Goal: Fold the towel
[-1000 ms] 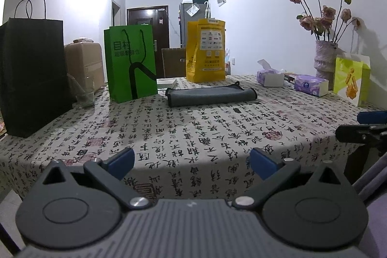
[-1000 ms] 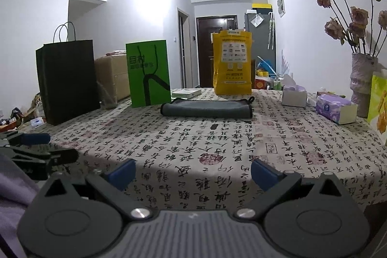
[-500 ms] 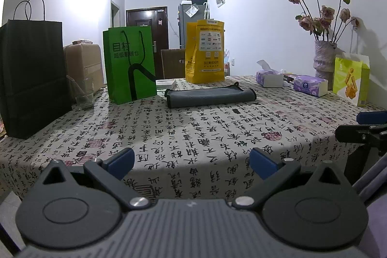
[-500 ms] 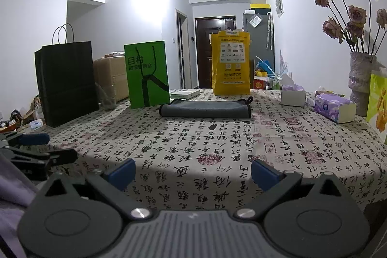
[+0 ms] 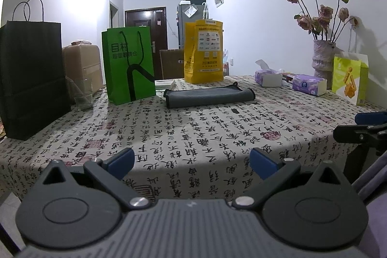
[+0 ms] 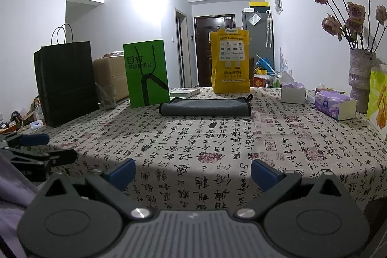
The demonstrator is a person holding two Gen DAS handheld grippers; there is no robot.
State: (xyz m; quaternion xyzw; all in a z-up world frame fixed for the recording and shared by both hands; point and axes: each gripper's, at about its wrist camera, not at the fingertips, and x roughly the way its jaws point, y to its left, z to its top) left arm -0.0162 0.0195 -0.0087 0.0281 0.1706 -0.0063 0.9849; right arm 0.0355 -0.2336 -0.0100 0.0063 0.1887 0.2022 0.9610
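A grey towel point(image 5: 209, 96) lies folded into a flat strip on the far part of the table, also seen in the right wrist view point(image 6: 205, 106). My left gripper point(image 5: 192, 161) is open and empty, held at the table's near edge, far from the towel. My right gripper point(image 6: 193, 171) is open and empty, also at the near edge. Each gripper shows at the side of the other's view: the right one point(image 5: 358, 129) and the left one point(image 6: 38, 149).
The table wears a cloth printed with calligraphy point(image 5: 193, 132). Behind the towel stand a black bag point(image 5: 31, 79), a green bag point(image 5: 129, 64) and a yellow bag point(image 5: 203, 52). Tissue boxes point(image 5: 308, 84), a vase of dried roses point(image 5: 323, 59) and a small bag point(image 5: 348, 79) stand right.
Both grippers have lowered and drawn back slightly, so the scene sits a little higher in both views. The towel has not moved.
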